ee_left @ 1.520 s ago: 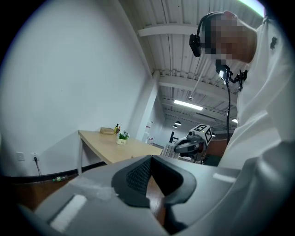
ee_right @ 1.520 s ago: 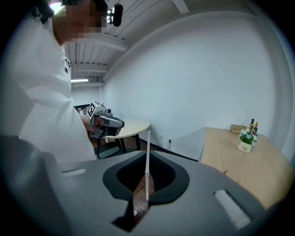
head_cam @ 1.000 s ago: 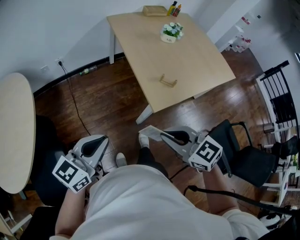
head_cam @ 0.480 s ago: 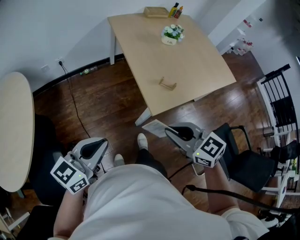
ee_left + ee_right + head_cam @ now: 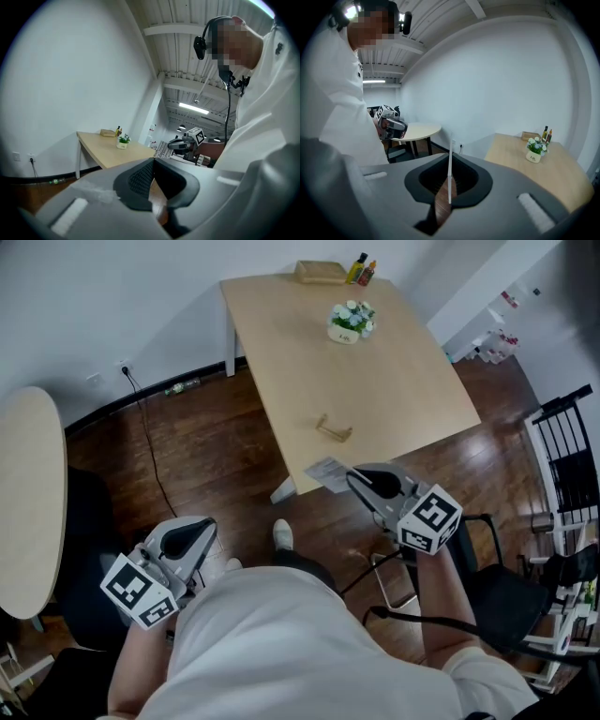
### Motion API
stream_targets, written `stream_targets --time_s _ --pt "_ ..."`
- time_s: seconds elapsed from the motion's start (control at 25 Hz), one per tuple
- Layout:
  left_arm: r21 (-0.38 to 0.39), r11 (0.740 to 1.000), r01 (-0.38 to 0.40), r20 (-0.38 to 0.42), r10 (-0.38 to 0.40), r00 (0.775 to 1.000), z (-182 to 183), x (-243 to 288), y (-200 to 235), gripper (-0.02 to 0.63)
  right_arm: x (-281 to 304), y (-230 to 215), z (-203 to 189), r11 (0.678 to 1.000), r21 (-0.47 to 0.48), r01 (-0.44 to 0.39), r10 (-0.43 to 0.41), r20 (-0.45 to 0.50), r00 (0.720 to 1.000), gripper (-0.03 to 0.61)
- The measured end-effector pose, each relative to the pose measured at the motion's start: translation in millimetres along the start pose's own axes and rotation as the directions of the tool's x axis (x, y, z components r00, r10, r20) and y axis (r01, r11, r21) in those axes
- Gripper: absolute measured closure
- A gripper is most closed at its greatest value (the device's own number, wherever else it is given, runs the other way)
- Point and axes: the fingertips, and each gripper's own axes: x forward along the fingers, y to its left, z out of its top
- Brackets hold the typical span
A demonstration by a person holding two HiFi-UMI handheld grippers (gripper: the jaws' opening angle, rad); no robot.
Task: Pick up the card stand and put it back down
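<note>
From my end the table looks like pale matt wood, same for the little card stand. The floor is dark wood, pretty glossy. The left gripper and right gripper read as smooth matt grey plastic with rough black pads. The card looks like thin white paper.

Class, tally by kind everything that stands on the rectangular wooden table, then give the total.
card stand: 1
potted plant: 1
bottles: 2
wooden tray: 1
Total: 5
</note>
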Motion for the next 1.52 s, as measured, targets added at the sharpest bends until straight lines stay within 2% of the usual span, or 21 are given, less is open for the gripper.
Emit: stream_targets --time_s 0.4,0.68,1.0,1.52 --pt "-0.005 0.998 -0.058 0.009 0.058 0.998 18 61 9 0.614 11 -118 -20 0.999 -0.028 -0.021 0.02 -0.041 0.999 0.558" --pt "-0.013 0.993 -0.116 0.012 0.116 0.993 28 93 19 0.614 31 -177 -40 0.998 -0.034 -0.057 0.055 -0.056 0.997 0.558" --pt "-0.029 0.984 -0.175 -0.001 0.176 0.984 35 111 34 0.614 62 -216 -65 0.996 -0.021 -0.092 0.089 -0.101 0.991 0.558" --pt "-0.034 0.983 -0.179 -0.041 0.177 0.983 35 137 37 0.614 78 -238 -101 0.994 0.032 -0.103 0.106 -0.125 0.987 0.558"
